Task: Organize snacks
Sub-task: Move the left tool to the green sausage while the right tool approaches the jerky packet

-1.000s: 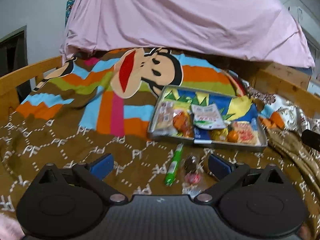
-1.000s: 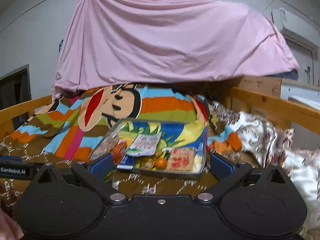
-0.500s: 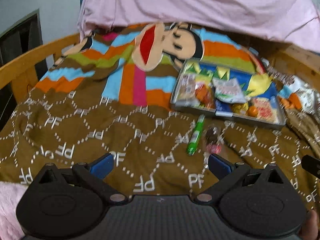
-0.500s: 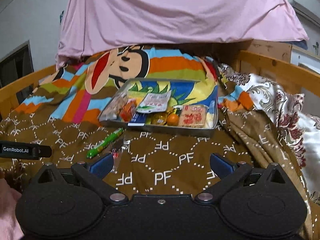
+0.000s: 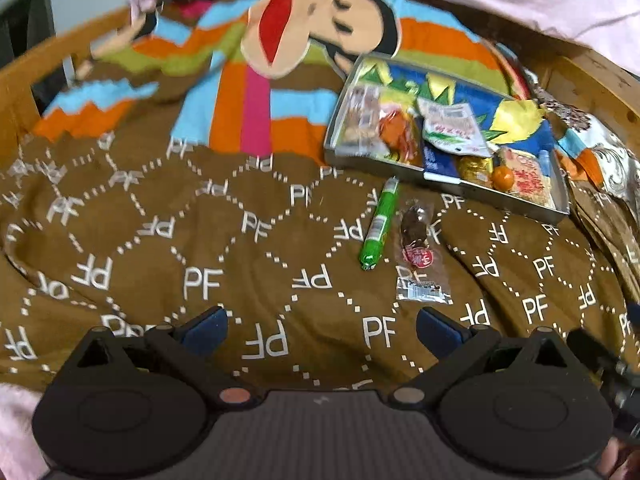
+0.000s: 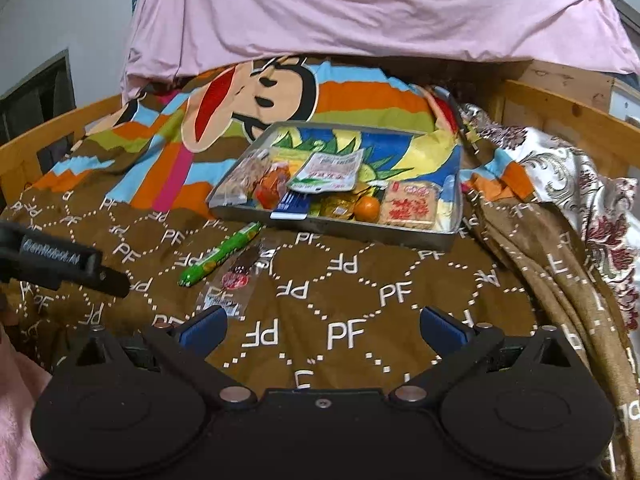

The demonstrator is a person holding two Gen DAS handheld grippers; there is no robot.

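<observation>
A metal tray [image 5: 516,203] [image 6: 352,230] on the brown blanket holds several snack packets and a small orange [image 5: 502,176] [image 6: 367,208]. In front of it lie a green sausage stick [image 5: 379,226] [image 6: 222,254] and a clear packet with a dark snack [image 5: 418,248] [image 6: 236,278]. My left gripper [image 5: 322,326] is open and empty, above the blanket, short of both loose snacks. My right gripper [image 6: 322,324] is open and empty, nearer than the tray. The left gripper's side shows in the right wrist view [image 6: 60,262].
A wooden bed rail [image 5: 44,60] [image 6: 568,120] runs along both sides. A pink sheet [image 6: 360,8] hangs at the back. A flowered cloth [image 6: 580,184] is bunched to the right of the tray. The cartoon blanket [image 5: 256,96] covers the far half.
Both grippers have risen and tilted down, so the blanket and the two loose snacks show lower and closer. Nothing was grasped; the snacks have not moved.
</observation>
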